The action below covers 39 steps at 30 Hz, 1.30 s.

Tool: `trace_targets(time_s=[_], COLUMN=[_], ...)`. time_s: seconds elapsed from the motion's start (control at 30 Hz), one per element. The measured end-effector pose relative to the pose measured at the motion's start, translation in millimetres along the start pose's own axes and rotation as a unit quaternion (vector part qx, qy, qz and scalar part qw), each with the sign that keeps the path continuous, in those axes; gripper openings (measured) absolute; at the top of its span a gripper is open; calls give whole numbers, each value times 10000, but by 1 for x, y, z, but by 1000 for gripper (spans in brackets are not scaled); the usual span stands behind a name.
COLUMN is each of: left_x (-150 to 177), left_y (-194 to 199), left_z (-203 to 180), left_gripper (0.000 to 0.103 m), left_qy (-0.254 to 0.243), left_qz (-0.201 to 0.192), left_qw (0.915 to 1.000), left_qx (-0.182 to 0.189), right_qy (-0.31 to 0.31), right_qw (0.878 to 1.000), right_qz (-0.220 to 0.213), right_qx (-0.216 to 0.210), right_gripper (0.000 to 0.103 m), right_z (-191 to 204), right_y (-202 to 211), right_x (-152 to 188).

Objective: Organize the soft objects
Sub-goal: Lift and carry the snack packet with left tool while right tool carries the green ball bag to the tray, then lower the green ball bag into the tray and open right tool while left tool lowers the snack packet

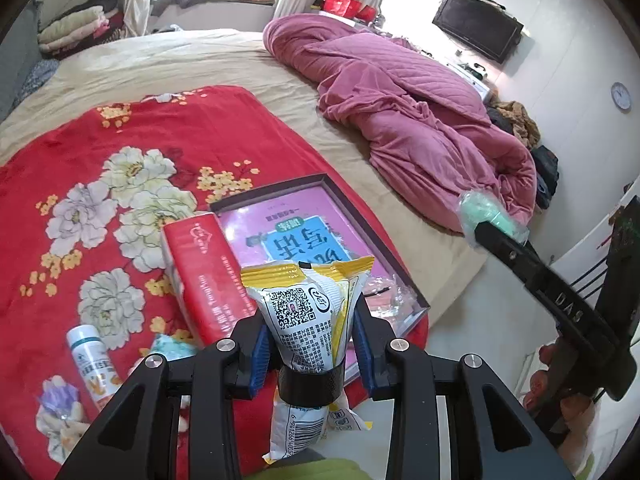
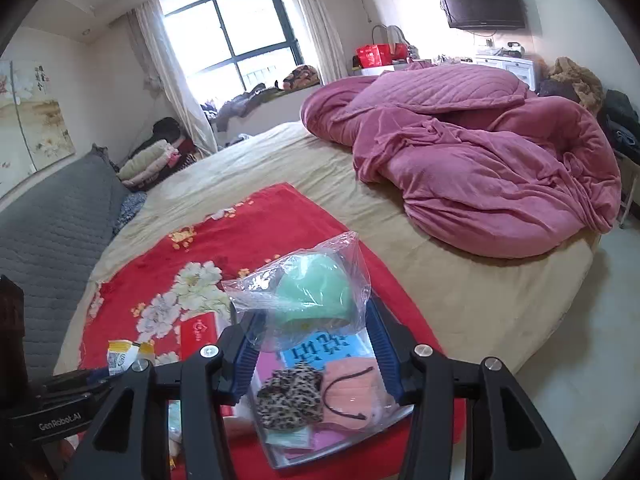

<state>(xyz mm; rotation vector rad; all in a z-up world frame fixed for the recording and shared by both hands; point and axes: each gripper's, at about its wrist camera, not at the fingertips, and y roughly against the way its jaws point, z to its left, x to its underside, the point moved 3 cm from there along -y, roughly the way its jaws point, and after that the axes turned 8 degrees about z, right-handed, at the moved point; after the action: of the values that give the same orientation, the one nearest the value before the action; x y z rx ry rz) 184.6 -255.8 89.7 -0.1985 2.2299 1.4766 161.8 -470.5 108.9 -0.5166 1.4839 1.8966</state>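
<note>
Bed (image 1: pixel 168 56) with beige sheet fills mid frame; red floral blanket (image 1: pixel 80 168) lower left, crumpled pink quilt (image 1: pixel 400 92) upper right, both directly on it.

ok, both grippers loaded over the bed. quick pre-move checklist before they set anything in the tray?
1. Left gripper grip on snack packet: ok, pads squeeze it.
2. Right gripper grip on clear bag with green item: ok, bag sits between the pads.
3. Tray free space: not ok, leopard-print piece and pink item already lie in it.
4. Red box beside tray: ok, outside it.
5. White bottle on red blanket: ok, away from tray.
6. Bag sealed: cannot tell.
</note>
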Motion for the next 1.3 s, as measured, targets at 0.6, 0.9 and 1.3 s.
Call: trace_targets(time_s=[0.6, 0.9, 1.3], left_x=[-14, -25, -25], left_y=[-103, -134, -166], left_z=[-26, -24, -20], left_gripper=[37, 37, 37], left_qy=[4, -27, -83], left_qz=[566, 714, 861], left_qw=[9983, 9972, 9959], left_qx=[-135, -220, -263], right_qy=[165, 168, 376], right_qw=[9978, 9964, 9906], right_qz=[627, 834, 1309], right_qx=[131, -63, 85], right_gripper=[51, 51, 51], right_z=[-41, -49, -48], right_y=[-68, -96, -161], right_x=[18, 8, 16])
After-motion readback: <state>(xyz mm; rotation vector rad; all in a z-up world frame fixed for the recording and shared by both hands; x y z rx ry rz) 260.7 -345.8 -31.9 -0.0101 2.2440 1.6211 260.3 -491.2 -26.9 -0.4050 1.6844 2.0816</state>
